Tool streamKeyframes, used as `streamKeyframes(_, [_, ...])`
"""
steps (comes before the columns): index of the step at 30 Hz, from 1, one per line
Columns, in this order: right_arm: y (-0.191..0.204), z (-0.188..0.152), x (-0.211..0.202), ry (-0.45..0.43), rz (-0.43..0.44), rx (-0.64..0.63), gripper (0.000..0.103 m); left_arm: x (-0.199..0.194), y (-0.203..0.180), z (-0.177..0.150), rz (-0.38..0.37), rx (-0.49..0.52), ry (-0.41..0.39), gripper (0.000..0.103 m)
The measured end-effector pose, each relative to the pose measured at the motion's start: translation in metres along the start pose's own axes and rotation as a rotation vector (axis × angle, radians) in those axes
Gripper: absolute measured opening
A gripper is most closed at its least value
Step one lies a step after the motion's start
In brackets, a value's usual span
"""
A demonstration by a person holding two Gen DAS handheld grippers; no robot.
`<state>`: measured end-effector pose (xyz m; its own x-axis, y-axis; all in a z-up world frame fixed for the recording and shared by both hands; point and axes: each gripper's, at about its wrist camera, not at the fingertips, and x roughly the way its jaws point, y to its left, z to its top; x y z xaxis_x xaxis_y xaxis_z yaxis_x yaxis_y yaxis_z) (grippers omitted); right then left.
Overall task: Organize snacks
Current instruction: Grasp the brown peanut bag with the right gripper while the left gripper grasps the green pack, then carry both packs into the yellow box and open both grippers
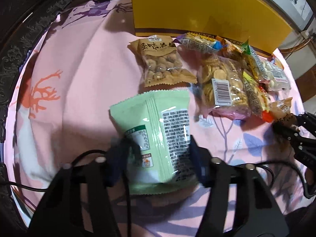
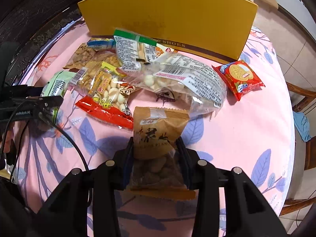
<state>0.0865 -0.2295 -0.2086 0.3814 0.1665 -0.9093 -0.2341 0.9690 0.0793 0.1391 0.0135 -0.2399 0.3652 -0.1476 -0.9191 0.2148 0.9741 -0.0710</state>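
Through my left wrist view, my left tool (image 1: 160, 154) has its pads closed against the sides of the green packet (image 1: 152, 130), which lies on the pink worktop (image 1: 79, 75) just in front of a brown peanut packet (image 1: 160, 61). Through my right wrist view, my right tool (image 2: 156, 154) pinches a second brown peanut packet (image 2: 158, 130), near the snack pile (image 2: 138, 73). The yellow box (image 2: 167, 15) stands behind (its inside is hidden), so I judge the sorting barely begun, with most packets left.
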Motion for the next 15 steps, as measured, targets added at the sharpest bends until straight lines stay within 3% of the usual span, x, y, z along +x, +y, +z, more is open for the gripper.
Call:
streamKeyframes(4, [0.001, -0.004, -0.003, -0.002, 0.001, 0.006, 0.041, -0.011, 0.005, -0.002, -0.062, -0.036, -0.013, 0.04])
streamKeyframes(15, [-0.01, -0.005, -0.038, -0.073, -0.021, 0.04, 0.04, -0.044, 0.0, 0.005, -0.111, -0.043, -0.098, 0.038])
